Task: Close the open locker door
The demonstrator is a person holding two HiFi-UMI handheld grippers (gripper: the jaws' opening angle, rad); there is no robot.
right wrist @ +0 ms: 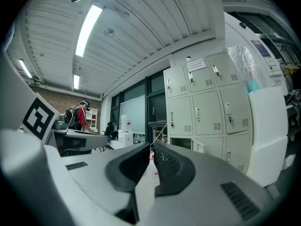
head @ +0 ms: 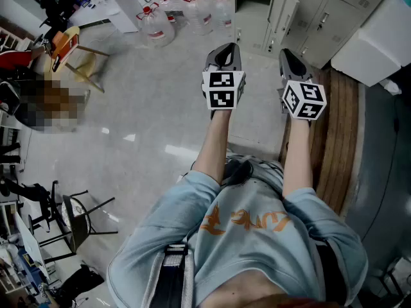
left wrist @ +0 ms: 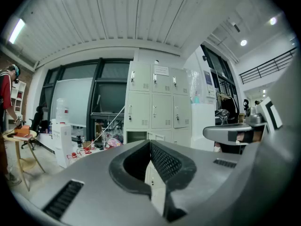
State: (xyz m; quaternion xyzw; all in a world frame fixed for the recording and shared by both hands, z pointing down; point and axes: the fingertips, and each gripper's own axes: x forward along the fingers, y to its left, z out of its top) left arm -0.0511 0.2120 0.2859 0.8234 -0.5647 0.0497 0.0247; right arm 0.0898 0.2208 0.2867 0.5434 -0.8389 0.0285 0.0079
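Observation:
A bank of pale grey lockers [left wrist: 160, 107] stands a few steps ahead, seen at the top right in the head view [head: 321, 11]. One bottom compartment [left wrist: 135, 136] is open, its door [left wrist: 157, 136] swung outward; the same door [right wrist: 198, 146] shows in the right gripper view and the head view [head: 282, 8]. My left gripper [head: 225, 50] and right gripper [head: 290, 56] are held side by side in front of me, well short of the lockers. Both are shut, jaws touching, with nothing between them [left wrist: 150, 144] [right wrist: 151, 148].
Large water bottles [head: 157, 27] stand on the floor at the far left of the lockers. A white cabinet [head: 376, 43] and a wooden bench [head: 337, 140] lie to my right. A stool [head: 77, 59] and black chairs [head: 74, 217] are at left. A person in red [left wrist: 6, 95] stands far left.

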